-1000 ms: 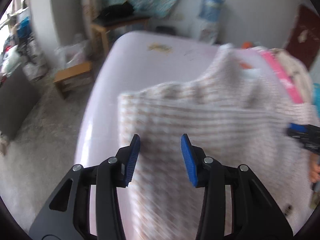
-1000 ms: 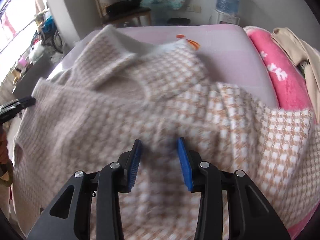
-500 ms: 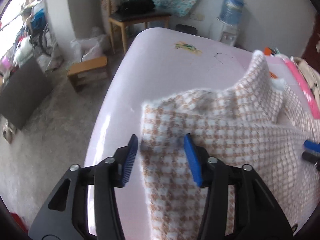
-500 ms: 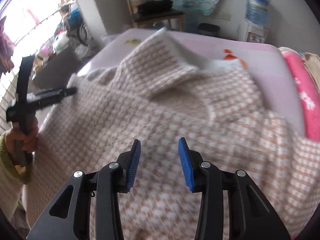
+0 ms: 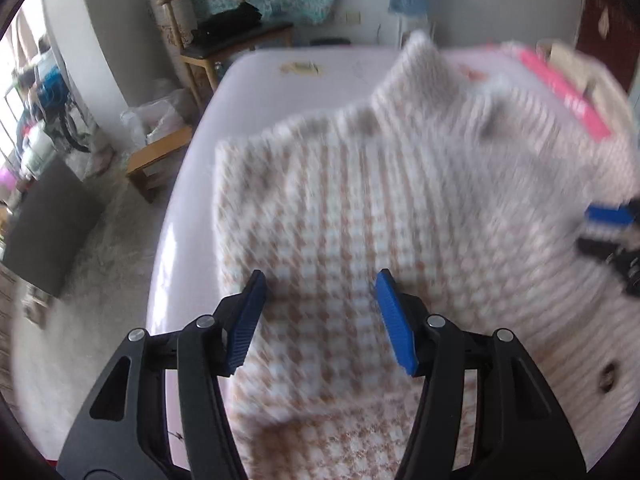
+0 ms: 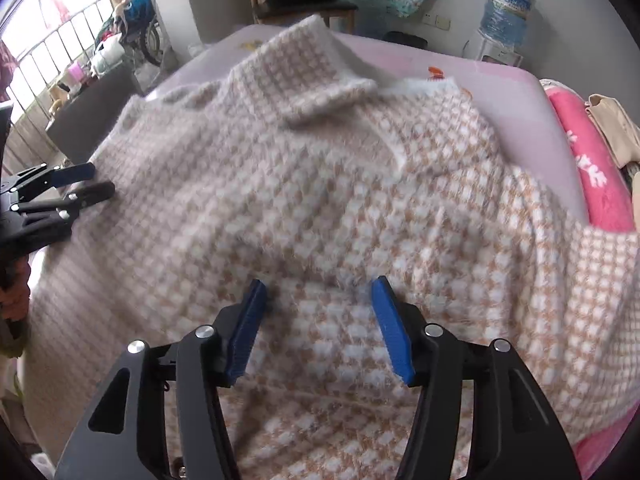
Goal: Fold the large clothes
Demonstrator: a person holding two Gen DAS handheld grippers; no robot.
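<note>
Now | left hand-held gripper: spread wide, empty | right hand-held gripper: spread wide, over checked sweater

coat: fuzzy, thick woven cloth in a tan-and-white check, matt
bed cover: smooth pale lilac sheet, slight sheen seen
left gripper: black matt plastic arms, blue ribbed pads, shiny metal rivets
blanket: pink fleecy cloth
chair: bare wood frame
</note>
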